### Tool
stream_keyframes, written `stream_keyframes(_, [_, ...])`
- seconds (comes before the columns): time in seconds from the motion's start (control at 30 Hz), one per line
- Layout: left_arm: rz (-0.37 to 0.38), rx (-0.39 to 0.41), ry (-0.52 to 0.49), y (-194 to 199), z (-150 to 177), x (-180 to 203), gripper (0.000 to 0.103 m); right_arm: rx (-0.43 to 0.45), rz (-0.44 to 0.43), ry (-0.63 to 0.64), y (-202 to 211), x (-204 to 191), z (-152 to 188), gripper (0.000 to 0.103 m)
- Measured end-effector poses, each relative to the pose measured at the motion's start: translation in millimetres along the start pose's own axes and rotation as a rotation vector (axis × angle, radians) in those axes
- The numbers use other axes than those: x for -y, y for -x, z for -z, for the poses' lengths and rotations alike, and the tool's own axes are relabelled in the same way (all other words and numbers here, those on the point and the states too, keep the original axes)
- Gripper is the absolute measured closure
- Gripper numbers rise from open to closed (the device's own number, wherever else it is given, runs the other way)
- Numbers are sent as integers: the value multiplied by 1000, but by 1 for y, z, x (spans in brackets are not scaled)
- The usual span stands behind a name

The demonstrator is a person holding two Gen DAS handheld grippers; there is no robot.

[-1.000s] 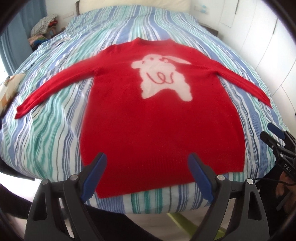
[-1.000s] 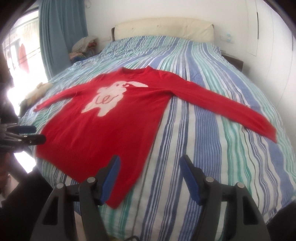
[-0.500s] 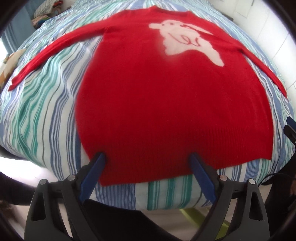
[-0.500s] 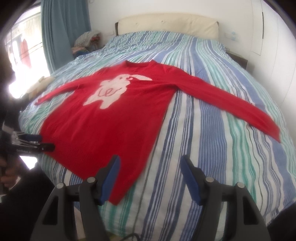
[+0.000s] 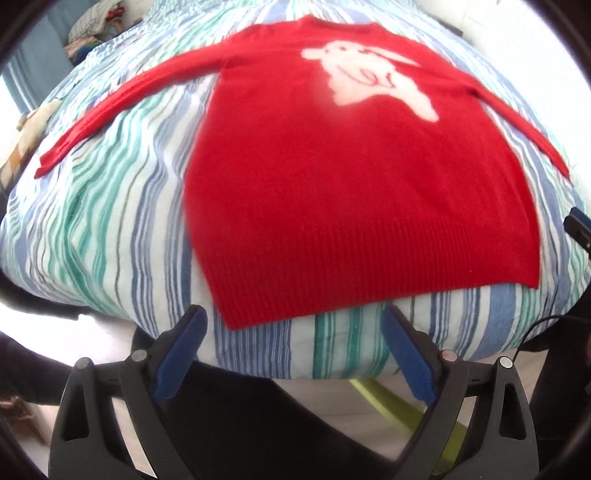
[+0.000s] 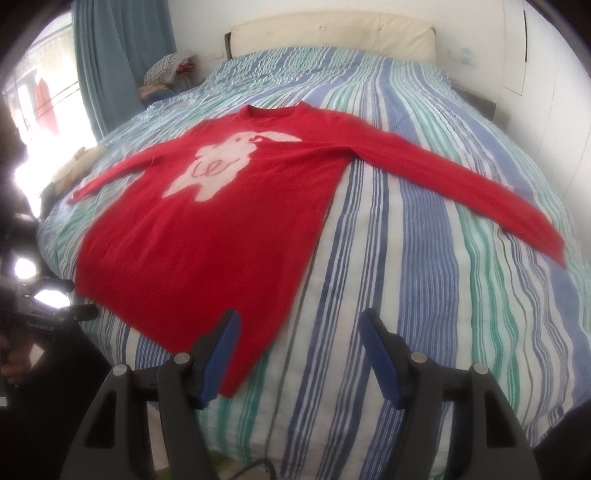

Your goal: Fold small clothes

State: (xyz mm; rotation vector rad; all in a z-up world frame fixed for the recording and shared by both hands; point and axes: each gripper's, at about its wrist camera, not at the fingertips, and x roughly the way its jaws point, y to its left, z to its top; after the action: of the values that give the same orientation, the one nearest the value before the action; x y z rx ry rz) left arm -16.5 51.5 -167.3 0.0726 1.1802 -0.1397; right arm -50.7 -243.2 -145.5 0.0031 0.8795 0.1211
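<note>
A red sweater point(image 5: 354, 192) with a white animal on its chest lies flat and face up on the striped bed point(image 5: 110, 229), both sleeves spread out. It also shows in the right wrist view point(image 6: 207, 221). My left gripper point(image 5: 295, 325) is open and empty, just in front of the sweater's hem near its left bottom corner. My right gripper point(image 6: 299, 328) is open and empty, by the hem's right bottom corner point(image 6: 236, 384); its left finger overlaps that corner in view. The right sleeve point(image 6: 461, 192) stretches away to the right.
The bed point(image 6: 424, 295) has a cream headboard point(image 6: 332, 33) at the far end. A pile of clothes point(image 6: 170, 70) and a blue curtain point(image 6: 118, 55) stand at the far left. A white wall and cupboard are on the right. The left gripper shows at the right view's left edge point(image 6: 44, 314).
My left gripper has moved left along the hem and back a little: the sweater's bottom left corner now lies between its fingers. My right gripper has edged closer to the bottom right corner.
</note>
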Motion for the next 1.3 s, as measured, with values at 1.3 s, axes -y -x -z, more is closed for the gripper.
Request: stream_keyframes(1.3, [79, 71, -24, 43, -32, 21, 6, -96, -72, -163, -7, 21, -9, 36])
